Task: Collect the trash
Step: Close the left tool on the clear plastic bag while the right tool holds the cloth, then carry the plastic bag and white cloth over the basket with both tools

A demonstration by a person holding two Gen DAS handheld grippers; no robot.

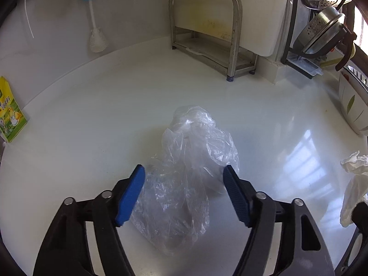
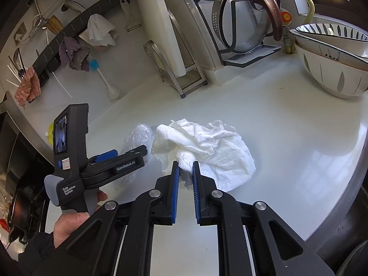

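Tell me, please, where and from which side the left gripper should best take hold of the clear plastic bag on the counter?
Probably the crumpled middle of the clear plastic bag, from above and straight ahead. It lies loosely heaped on the counter, and the open left gripper already straddles it, so closing there should gather several folds.

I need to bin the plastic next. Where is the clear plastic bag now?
The clear plastic bag lies on the white countertop, between the open left gripper fingers, just left of the crumpled white tissue pinched by the right gripper.
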